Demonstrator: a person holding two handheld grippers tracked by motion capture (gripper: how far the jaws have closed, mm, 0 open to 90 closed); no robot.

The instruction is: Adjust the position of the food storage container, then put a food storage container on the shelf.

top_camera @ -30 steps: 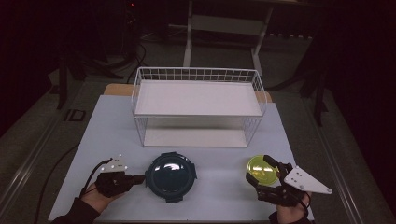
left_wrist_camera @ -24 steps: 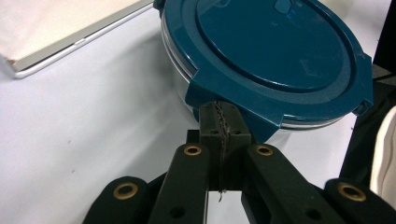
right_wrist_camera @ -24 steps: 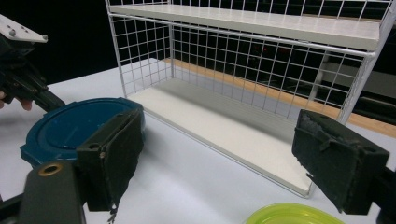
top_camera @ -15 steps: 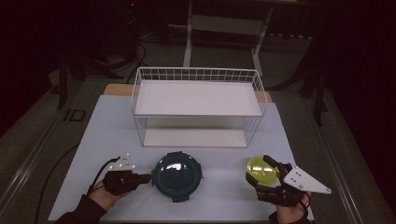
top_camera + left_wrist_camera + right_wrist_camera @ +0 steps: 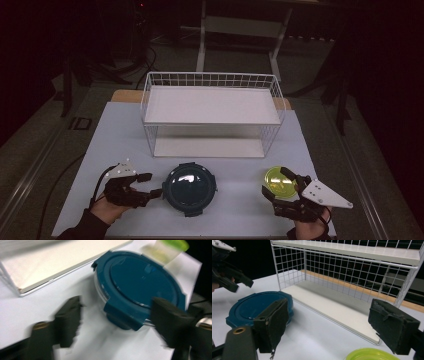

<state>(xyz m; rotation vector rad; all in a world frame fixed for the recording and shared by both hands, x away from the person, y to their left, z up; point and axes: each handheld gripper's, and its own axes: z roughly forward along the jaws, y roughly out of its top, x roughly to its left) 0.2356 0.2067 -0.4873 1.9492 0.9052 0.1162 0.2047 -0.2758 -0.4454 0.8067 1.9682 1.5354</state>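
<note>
A round container with a dark blue clip-on lid (image 5: 190, 187) (image 5: 147, 282) (image 5: 257, 306) sits at the table's front centre. My left gripper (image 5: 152, 184) (image 5: 118, 322) is just left of it. Its jaws have just been opening and now stand wide, with the lid's near clip tab between them and untouched. A small container with a yellow-green lid (image 5: 278, 180) (image 5: 372, 354) (image 5: 172, 246) stands at the front right. My right gripper (image 5: 276, 185) (image 5: 328, 325) straddles it with jaws spread, one pad well off the lid. The left gripper (image 5: 239, 285) also shows far off in the right gripper view.
A white wire rack (image 5: 210, 105) (image 5: 352, 277) (image 5: 50, 265) with an upper shelf and a bottom board stands at the middle of the white table (image 5: 125, 135). Both shelves are bare. Dark floor and stands surround the table.
The left gripper has edged right toward the blue-lidded container and its jaws have gone from shut to wide open. The right gripper has stayed put.
</note>
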